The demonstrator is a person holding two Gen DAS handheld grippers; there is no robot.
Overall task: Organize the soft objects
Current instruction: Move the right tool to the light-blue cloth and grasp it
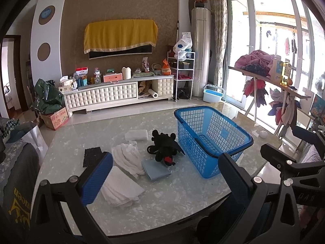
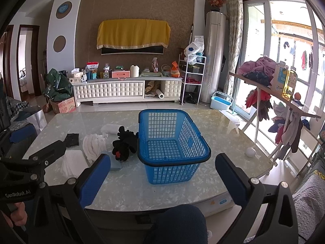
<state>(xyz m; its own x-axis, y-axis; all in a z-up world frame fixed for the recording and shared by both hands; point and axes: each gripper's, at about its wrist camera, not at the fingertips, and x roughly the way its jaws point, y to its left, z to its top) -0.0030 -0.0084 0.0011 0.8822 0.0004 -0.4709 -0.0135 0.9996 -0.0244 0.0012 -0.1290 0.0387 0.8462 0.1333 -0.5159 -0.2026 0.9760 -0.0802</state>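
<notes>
An empty blue plastic basket (image 1: 211, 140) (image 2: 172, 142) stands on the marble-pattern table (image 1: 172, 199) (image 2: 130, 181). Left of it lie a black plush toy (image 1: 165, 148) (image 2: 125, 144), a rumpled white towel (image 1: 128, 158) (image 2: 94, 145), a folded blue cloth (image 1: 156, 170) (image 2: 115, 165), a flat white cloth (image 1: 121, 189) (image 2: 72, 162), a white sponge block (image 1: 136, 135) (image 2: 108, 129) and a black pad (image 1: 92, 156) (image 2: 72, 139). My left gripper (image 1: 164, 181) is open and empty above the table's near edge. My right gripper (image 2: 162, 180) is open and empty in front of the basket.
A small white ball (image 1: 263, 134) (image 2: 250, 152) lies on the table's right side. A rack with clothes (image 1: 270, 85) (image 2: 272, 105) stands to the right by the window. A TV cabinet (image 1: 119, 93) lines the far wall.
</notes>
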